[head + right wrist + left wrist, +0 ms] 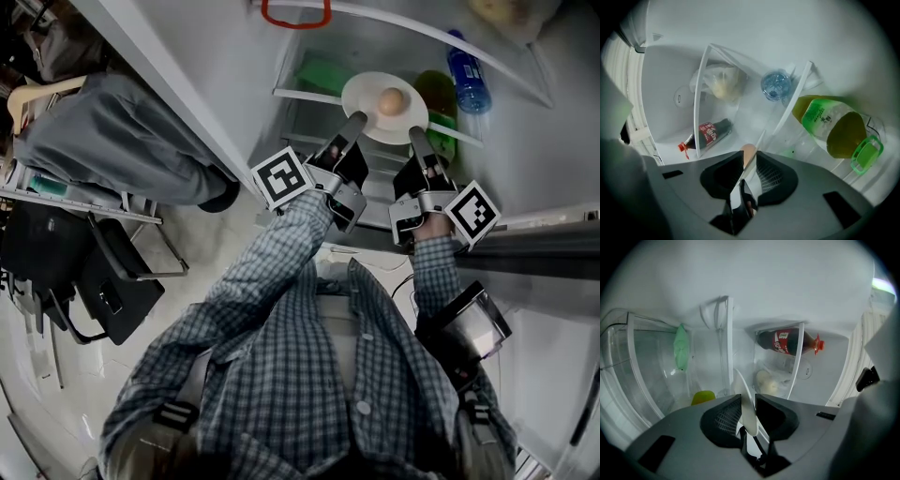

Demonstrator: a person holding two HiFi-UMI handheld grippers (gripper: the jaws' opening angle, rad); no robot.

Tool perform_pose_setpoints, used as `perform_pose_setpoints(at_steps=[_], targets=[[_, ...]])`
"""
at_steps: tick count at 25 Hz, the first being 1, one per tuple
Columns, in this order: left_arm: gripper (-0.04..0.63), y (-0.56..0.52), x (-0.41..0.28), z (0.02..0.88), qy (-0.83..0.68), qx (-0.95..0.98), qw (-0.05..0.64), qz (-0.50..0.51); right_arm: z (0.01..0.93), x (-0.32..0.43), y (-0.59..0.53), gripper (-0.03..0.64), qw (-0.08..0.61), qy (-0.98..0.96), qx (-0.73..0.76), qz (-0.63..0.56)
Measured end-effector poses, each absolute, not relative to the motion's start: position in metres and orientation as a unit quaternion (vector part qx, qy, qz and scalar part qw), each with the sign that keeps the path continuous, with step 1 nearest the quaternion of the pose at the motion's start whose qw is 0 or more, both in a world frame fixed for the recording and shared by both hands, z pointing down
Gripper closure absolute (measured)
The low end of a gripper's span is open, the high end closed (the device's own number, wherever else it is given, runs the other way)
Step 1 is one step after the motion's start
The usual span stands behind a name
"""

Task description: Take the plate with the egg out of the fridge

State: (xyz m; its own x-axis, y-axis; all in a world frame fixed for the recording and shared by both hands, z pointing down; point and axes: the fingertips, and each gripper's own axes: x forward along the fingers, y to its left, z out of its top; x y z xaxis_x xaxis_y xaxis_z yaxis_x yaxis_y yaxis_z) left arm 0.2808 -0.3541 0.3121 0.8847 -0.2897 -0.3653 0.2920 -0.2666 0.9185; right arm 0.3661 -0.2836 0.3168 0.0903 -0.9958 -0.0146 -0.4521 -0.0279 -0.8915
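A white plate (367,90) carries a brown egg (391,100) and hangs in front of the open fridge's shelves, gripped from both sides. My left gripper (354,119) is shut on its left rim, and my right gripper (416,133) is shut on its right rim. In the left gripper view the plate (742,392) runs edge-on between the pads of the left gripper (747,401). The right gripper view shows the plate's rim (744,177) pinched by the right gripper (749,161), with the egg (748,151) just beyond the jaws.
A green bottle (441,98) and a blue water bottle (467,73) sit beside the plate at the right. A cola bottle (785,341) lies on a shelf, and a bag of food (721,82) is behind it. A person in grey (122,141) sits at the left.
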Motion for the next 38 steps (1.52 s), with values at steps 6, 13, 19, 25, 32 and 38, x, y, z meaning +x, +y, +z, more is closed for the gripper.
perform_pose_setpoints(at_steps=[6, 13, 19, 25, 32, 38], targets=[[0.497, -0.349, 0.271, 0.310, 0.006, 0.758, 0.606, -0.243, 0.315, 0.356, -0.278, 0.528, 0.402, 0.576, -0.626, -0.340], [0.499, -0.344, 0.257, 0.309, 0.004, 0.754, 0.608, -0.248, 0.311, 0.344, -0.273, 0.529, 0.394, 0.581, -0.629, -0.335], [0.499, -0.330, 0.236, 0.311, 0.003, 0.754, 0.608, -0.250, 0.315, 0.324, -0.260, 0.529, 0.391, 0.587, -0.625, -0.335], [0.499, -0.315, 0.213, 0.311, 0.005, 0.753, 0.607, -0.255, 0.310, 0.301, -0.245, 0.529, 0.389, 0.599, -0.620, -0.325], [0.499, -0.291, 0.183, 0.315, 0.002, 0.755, 0.603, -0.258, 0.315, 0.272, -0.222, 0.529, 0.382, 0.610, -0.615, -0.321], [0.502, -0.278, 0.150, 0.323, -0.009, 0.760, 0.598, -0.255, 0.326, 0.240, -0.211, 0.528, 0.358, 0.614, -0.620, -0.331]])
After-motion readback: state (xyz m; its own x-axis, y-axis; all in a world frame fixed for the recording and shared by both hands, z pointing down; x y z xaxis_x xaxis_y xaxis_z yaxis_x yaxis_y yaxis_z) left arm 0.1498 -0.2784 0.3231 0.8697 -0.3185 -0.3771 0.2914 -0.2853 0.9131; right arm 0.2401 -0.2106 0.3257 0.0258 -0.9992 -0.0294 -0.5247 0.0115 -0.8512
